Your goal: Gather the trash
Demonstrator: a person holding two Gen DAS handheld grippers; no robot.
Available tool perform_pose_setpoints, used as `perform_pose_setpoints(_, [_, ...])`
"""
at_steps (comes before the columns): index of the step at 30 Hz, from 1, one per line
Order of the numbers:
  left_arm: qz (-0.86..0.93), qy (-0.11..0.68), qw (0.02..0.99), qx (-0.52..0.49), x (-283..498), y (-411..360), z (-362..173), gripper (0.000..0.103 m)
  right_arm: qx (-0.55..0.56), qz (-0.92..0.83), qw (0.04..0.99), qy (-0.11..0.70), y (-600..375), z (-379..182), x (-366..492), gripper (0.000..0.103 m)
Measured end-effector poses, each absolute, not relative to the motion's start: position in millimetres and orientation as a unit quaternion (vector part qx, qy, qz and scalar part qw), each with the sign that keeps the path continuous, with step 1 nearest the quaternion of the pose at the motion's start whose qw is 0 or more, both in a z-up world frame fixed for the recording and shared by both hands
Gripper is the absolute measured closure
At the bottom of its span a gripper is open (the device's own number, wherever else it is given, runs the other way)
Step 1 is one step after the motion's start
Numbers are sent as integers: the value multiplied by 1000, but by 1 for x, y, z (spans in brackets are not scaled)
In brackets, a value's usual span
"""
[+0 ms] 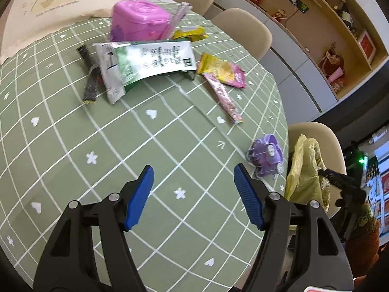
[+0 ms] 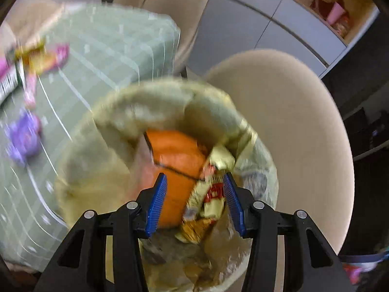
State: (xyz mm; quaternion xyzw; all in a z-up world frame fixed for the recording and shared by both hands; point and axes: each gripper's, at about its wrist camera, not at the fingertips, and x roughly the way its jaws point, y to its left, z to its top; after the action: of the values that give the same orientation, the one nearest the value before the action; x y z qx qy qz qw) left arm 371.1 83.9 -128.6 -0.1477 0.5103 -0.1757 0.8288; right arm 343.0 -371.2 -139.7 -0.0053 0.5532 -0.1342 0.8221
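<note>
Looking through the left wrist camera, I see my left gripper (image 1: 193,194) hovering with jaws apart and empty above the checked tablecloth (image 1: 73,133). Ahead lie light, crinkly wrappers: a white-green packet (image 1: 145,62), a yellow-pink wrapper (image 1: 222,70), a pink stick sachet (image 1: 225,97). I'd pinch each by a raised edge; flat film will slide.

In the blurred right wrist view, my right gripper (image 2: 194,199) hangs over the yellowish trash bag (image 2: 102,170), jaws spread, nothing clamped. Discarded wrappers (image 2: 209,194) sit inside; the bag's bottom is hidden.
</note>
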Motion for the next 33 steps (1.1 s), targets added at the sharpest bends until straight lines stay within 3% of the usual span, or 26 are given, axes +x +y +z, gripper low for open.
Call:
perform_pose_setpoints(10, [-162, 467, 858, -143, 383, 110, -117, 38, 87, -36, 909, 406, -347, -89, 344, 57])
perform_pose_setpoints(13, [-158, 448, 872, -123, 399, 120, -109, 38, 123, 19, 923, 365, -336, -76, 355, 48])
perform_pose_setpoints(16, [-161, 432, 884, -84, 422, 124, -100, 38, 141, 72, 916, 370, -313, -75, 376, 48])
perform_pose_setpoints(22, [-157, 414, 896, -15, 470, 124, -97, 38, 74, 134, 913, 378, -241, -77, 410, 47])
perform_pose_setpoints(26, [-153, 409, 899, -28, 503, 127, -100, 38, 78, 140, 901, 404, -221, -89, 428, 47])
perform_pose_setpoints(33, [-169, 418, 887, -96, 509, 138, -113, 38, 84, 142, 910, 381, -182, -79, 478, 48])
